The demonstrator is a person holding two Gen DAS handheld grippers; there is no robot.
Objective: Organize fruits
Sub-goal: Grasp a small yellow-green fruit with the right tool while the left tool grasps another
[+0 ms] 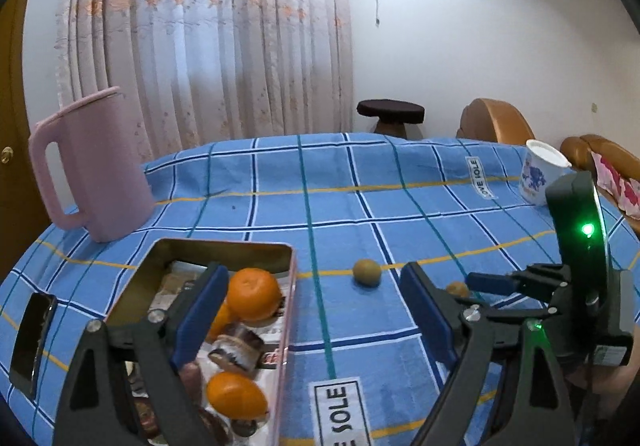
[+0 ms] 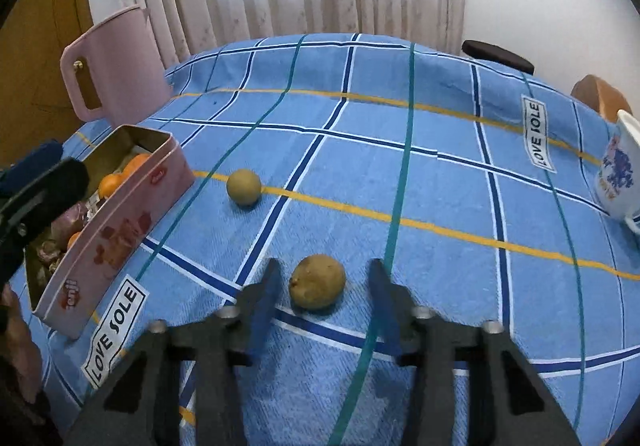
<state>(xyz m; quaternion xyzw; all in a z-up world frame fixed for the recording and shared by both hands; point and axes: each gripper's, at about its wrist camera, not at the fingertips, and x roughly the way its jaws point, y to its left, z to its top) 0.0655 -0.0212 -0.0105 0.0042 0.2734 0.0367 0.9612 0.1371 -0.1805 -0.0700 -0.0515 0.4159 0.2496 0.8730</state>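
**Brown fruit between parted fingers, tin half filled**

The right gripper [image 2: 322, 300] has its blue-padded fingers parted around a rough, lumpy brown fruit [image 2: 317, 281] on the checked cloth of the bench [image 2: 440, 185], pads not touching it. A rounder greenish-brown fruit [image 2: 243, 187] lies beyond. The left gripper [image 1: 316, 310] stands wide and empty over the oblong metal tin [image 1: 290, 286], which holds glossy oranges [image 1: 254, 294] and wrapped items too blurred to identify.

Both wrist cameras look obliquely down and forward, close over the blue checked tablecloth [image 1: 344, 205], toward the curtain [image 1: 208, 37] at twelve o'clock, sharing the pink tin [image 2: 120, 230], pink jug [image 1: 96, 165] and round brown fruit [image 2: 243, 187].
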